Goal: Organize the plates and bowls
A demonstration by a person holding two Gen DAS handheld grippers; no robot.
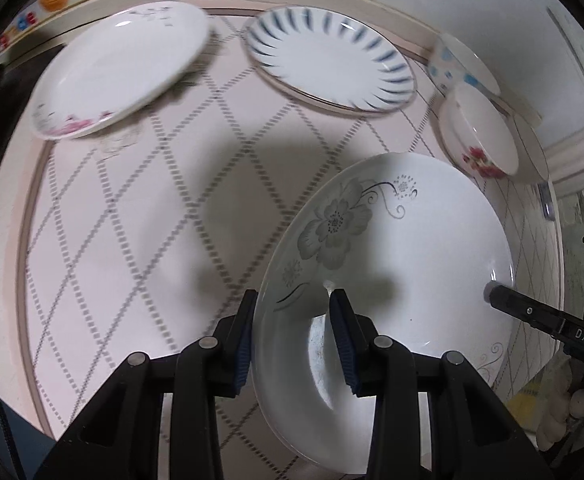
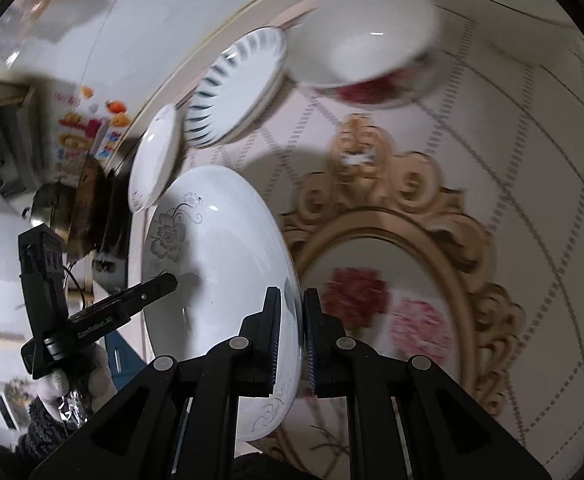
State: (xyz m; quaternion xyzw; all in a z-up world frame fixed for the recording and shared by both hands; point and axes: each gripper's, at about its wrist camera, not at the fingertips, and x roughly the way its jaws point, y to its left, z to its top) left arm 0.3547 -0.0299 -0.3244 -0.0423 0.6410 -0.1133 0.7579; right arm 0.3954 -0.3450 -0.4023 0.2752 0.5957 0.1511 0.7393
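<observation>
White glazed ceramic plate with grey flower print [image 1: 391, 264] is gripped at opposite rims by left tongs [image 1: 293, 344] and right tongs [image 2: 292, 332]; judged stiff, slippery, fragile.

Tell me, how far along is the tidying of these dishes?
Nothing looks stacked yet. In hand: both the left hand-held gripper and the right hand-held gripper clamp the white grey-flowered plate. Left: the pink-flowered plate, blue-striped plate and two bowls lie apart on the table.
</observation>
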